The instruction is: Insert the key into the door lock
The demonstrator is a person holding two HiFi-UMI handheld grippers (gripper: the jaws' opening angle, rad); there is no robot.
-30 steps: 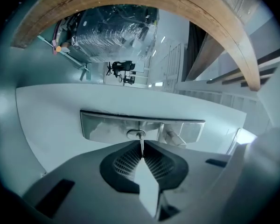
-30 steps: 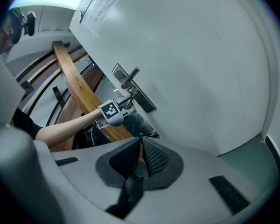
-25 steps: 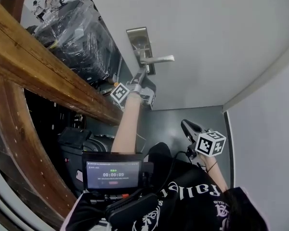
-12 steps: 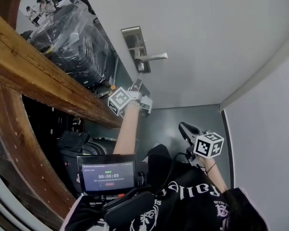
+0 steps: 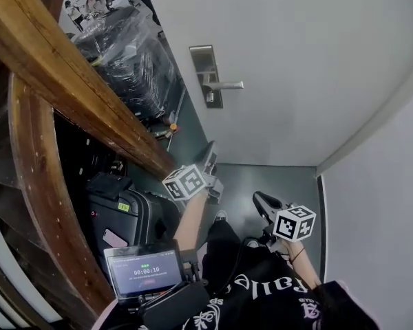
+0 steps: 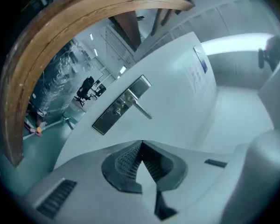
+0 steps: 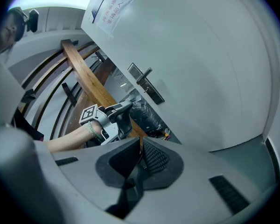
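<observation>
The steel lock plate [image 5: 206,74] with its lever handle [image 5: 226,85] sits on the white door [image 5: 296,60]. A small metal piece [image 5: 210,97] shows under the handle; I cannot tell whether it is the key. My left gripper [image 5: 208,158] hangs well below the plate, off the door, jaws shut with nothing seen between them. In the left gripper view the plate [image 6: 121,105] lies ahead, above the shut left gripper [image 6: 141,147]. My right gripper [image 5: 261,201] is low near my lap, shut and empty-looking; in the right gripper view the right gripper [image 7: 141,149] faces the left gripper [image 7: 123,107] and the plate [image 7: 147,85].
A thick wooden rail [image 5: 76,81] slants along the left. Behind it stand plastic-wrapped black goods [image 5: 127,60] and a black case [image 5: 131,218]. A small screen [image 5: 143,270] is at my chest. A white wall [image 5: 378,184] closes the right side. A paper notice [image 7: 113,6] is taped high on the door.
My left gripper has drawn back from the lock plate, down and toward my body. The right gripper stayed low by my lap. The head view has shifted.
</observation>
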